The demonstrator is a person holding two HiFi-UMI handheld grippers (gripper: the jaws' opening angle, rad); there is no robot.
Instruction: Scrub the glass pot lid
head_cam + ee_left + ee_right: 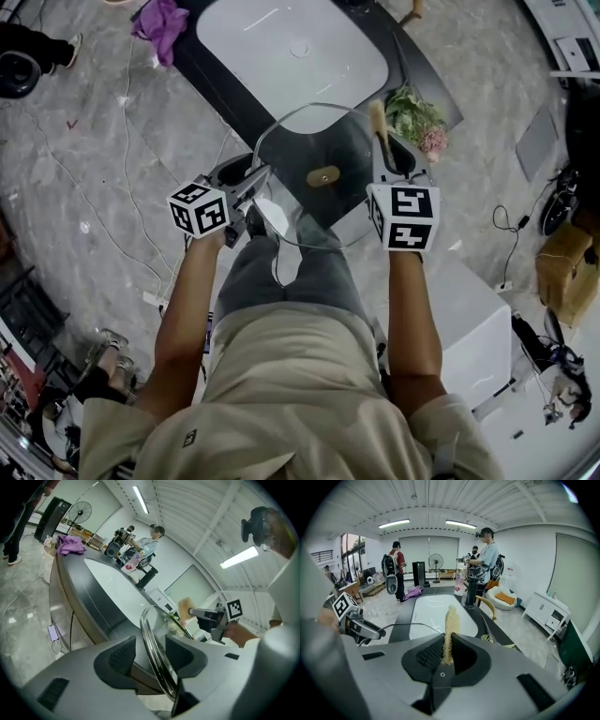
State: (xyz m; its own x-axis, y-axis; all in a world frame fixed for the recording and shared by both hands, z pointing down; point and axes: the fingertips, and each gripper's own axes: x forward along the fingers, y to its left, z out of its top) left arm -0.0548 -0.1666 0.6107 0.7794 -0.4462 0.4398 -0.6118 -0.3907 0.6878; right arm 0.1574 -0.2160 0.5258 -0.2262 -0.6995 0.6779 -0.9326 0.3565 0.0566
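The lid [309,141] hangs tilted over the tabletop [202,70] edge and the person's knees. Its rim runs between the left hand-held gripper's [150,640] spread jaws, and the pads do not press it. The right hand-held gripper [447,644] is clamped on a scrubber [450,623] near the lid's right edge. Scrubbing looks about to begin. Next, the left likely needs to pinch the rim firmly before the scrubber meets the glass.

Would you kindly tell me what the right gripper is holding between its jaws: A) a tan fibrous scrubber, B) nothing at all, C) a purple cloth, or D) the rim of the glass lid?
A: in the right gripper view, the right gripper is clamped on a tan fibrous scrubber that stands up between its pads.
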